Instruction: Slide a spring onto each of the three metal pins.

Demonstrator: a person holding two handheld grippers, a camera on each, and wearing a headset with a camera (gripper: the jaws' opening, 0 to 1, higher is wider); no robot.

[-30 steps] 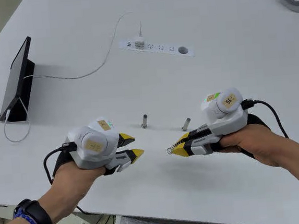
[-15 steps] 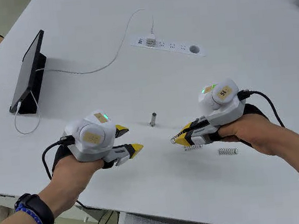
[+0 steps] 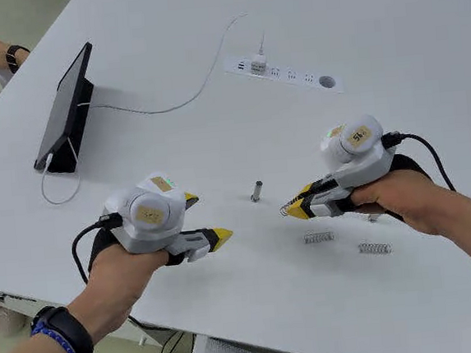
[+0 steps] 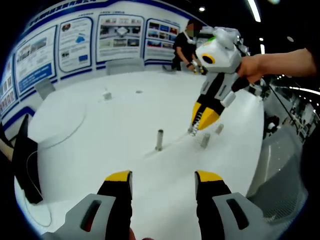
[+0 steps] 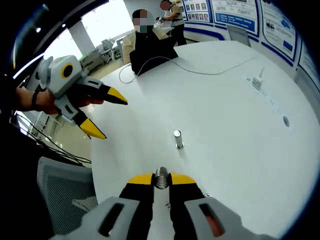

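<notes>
Over the last second the right gripper (image 3: 292,211) has carried its spring (image 5: 160,176) closer to the near pin (image 3: 257,191). The headset has swung as well, so the whole table (image 3: 159,150) sits differently in the head view. The right gripper's yellow tips are pressed together on the spring, pinching it across the coil with a few turns poking out ahead. In the right gripper view the near pin stands upright and bare, just ahead of the spring's open end and a little to its right, not touching it. The left gripper (image 4: 163,177) hovers opposite with its jaws spread and nothing between them, pointed at the same pin. Two loose springs (image 3: 317,237) lie on their sides on the table beside the right hand, apart from the near pin. In the left gripper view two further pins (image 4: 204,140) stand close together just past the right gripper's tips; they are too small to tell whether they are bare. A power strip (image 3: 280,71) and a propped tablet (image 3: 65,109) sit farther back.

The spring looks like thin, light wire: it should yield easily, and it could flick out sideways or buckle if squeezed hard or pushed off-axis. Holding it across the middle turns with the open end left free seems right, so that the bore can meet the pin's top squarely. The pin looks stiff, but a side knock might topple it.
</notes>
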